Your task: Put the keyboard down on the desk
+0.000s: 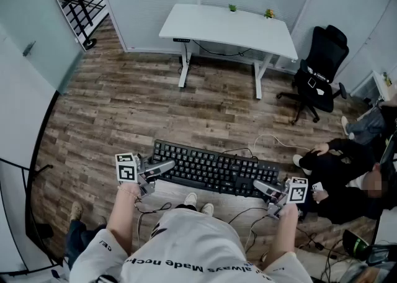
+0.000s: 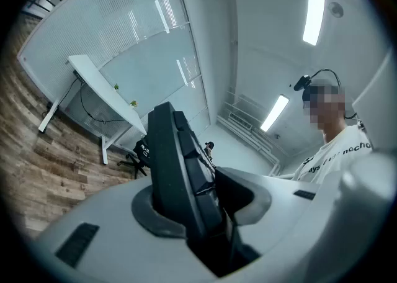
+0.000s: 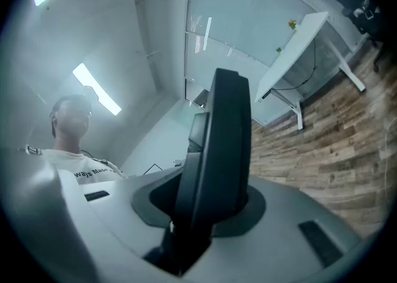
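While the person stands on the brown wood-plank floor (image 1: 124,108), a long black rectangular keyboard (image 1: 214,169) hangs in the air in front of their body, keys up, carried by its two short ends. The left gripper (image 1: 162,167) is clamped on the keyboard's left end; in the left gripper view the dark slab (image 2: 180,170) sits edge-on between the grey jaws, which press against it on both sides. The right gripper (image 1: 260,187) grasps the opposite end the same way (its own view shows the black edge (image 3: 220,151) wedged upright between the jaws). The keyboard is well apart from the white rectangular desk (image 1: 229,27), which stands on white legs across the room against the pale wall, with two small green plants (image 1: 232,8) near its back edge. A black wheeled office chair (image 1: 319,71) stands just right of the desk.
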Demonstrator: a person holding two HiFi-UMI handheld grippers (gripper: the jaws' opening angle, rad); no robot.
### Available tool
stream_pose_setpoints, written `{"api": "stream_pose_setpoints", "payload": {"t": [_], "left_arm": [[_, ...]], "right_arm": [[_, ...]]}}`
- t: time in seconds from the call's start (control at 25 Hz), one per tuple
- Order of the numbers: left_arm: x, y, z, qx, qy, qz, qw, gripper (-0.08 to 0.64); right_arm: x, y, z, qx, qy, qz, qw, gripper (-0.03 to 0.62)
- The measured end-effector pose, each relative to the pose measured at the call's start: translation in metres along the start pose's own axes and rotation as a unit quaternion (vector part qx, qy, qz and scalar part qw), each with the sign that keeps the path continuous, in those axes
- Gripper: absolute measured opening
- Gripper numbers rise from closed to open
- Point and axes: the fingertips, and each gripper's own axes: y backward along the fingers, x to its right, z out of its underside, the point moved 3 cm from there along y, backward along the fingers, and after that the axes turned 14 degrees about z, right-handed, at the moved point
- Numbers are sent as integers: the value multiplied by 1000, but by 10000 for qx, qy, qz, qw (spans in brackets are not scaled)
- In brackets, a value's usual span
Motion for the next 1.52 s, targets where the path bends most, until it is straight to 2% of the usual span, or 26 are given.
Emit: {"api": "stream_pose_setpoints", "payload": {"t": [0.28,0.52,0.6,0.72,0.88,1.04,1.52], "left_arm": [[-4,26,-14,94,14,-21,10000,169],[-17,54,-28,117,80,-40,9999,167],[-22,56,-35,98,101,-24,9999,167],[-31,55,-42,88,133,-2,9999,167],[-51,48,-51,62,158,10,9999,167],[-75,35,-67,41,173,15,9998,167],[-166,-45,-135,-130,202,-22,9997,167]], "right_arm": [[-2,-28,-1,-31,-127,79,9999,133],[-4,-62,-6,-31,-56,117,9999,137],[-6,-68,-11,-16,34,96,9999,137],[4,-71,-14,13,-194,181,9996,137],[17,-77,-28,44,-237,203,9995,137],[36,-82,-54,58,-78,209,9997,137],[114,-80,-157,188,-362,180,9990,137]]}}
